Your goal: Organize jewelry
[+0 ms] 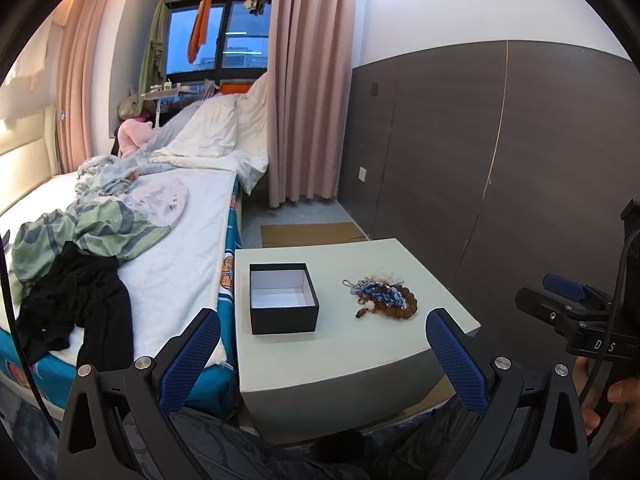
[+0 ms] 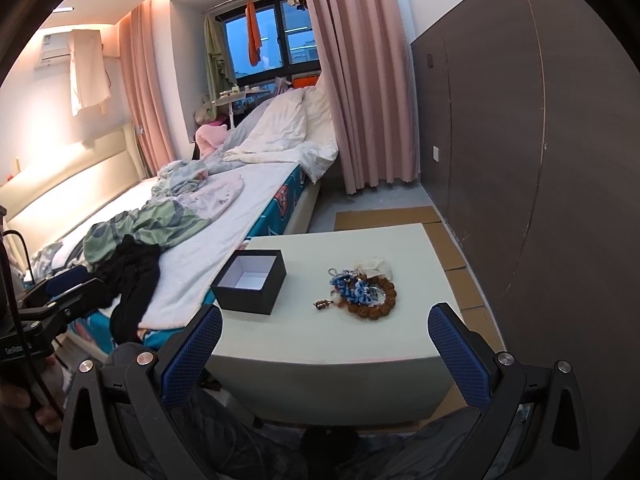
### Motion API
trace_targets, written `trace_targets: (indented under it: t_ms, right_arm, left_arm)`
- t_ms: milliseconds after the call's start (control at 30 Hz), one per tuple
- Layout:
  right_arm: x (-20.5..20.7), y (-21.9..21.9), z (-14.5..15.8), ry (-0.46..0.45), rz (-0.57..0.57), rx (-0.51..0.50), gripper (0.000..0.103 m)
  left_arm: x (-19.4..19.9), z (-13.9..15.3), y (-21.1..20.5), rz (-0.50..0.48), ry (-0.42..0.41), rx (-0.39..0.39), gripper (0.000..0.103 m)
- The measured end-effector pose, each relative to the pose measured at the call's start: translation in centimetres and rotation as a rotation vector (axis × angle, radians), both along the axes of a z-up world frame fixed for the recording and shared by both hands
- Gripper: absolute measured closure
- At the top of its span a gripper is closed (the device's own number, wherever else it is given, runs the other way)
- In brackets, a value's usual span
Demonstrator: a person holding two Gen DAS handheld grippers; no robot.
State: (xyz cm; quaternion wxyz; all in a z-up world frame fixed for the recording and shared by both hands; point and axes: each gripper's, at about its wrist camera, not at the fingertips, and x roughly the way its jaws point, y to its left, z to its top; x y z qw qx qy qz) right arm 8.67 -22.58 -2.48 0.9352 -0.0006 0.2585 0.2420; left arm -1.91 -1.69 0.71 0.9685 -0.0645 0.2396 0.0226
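Jewelry pile (image 1: 382,294) lies mid-desk (image 1: 360,344), apart from open black box (image 1: 283,298) nearer left edge. Left claw (image 1: 323,346) and right claw (image 2: 326,346) both gape wide, empty

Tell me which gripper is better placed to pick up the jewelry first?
Probably the right gripper: it is open, and the jewelry pile lies just ahead between its fingers. The left gripper, also open, faces nearer the empty black box.

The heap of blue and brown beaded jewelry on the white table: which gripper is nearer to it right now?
Right, though only slightly. The right gripper hovers open, short of the table's near edge, roughly facing the heap of blue and brown beaded jewelry. The left gripper, also open, faces the open black box, further left.
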Motion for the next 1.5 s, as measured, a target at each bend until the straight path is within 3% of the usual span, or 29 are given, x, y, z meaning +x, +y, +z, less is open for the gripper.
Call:
trace_targets:
  t_ms: [367,867,1233,1500]
  right_arm:
    - [0.9,-0.7,-0.2,0.014,-0.005,0.011,0.000]
    - [6.9,-2.7,-3.4,0.125,-0.029,0.027,0.000]
    - [11.9,-4.0,-5.4,0.189,-0.054,0.053,0.000]
    - [14.9,-4.9,-6.1,0.228,-0.069,0.074,0.002]
  left_arm:
    - [1.4,-0.2,-0.1,-0.013,0.000,-0.008,0.001]
    - [8.0,-2.7,-0.8,-0.053,0.116,-0.013,0.001]
    - [14.0,-4.6,-2.0,-0.136,0.228,-0.040,0.026]
    - [18.3,-5.3,-3.4,-0.181,0.296,-0.014,0.042]
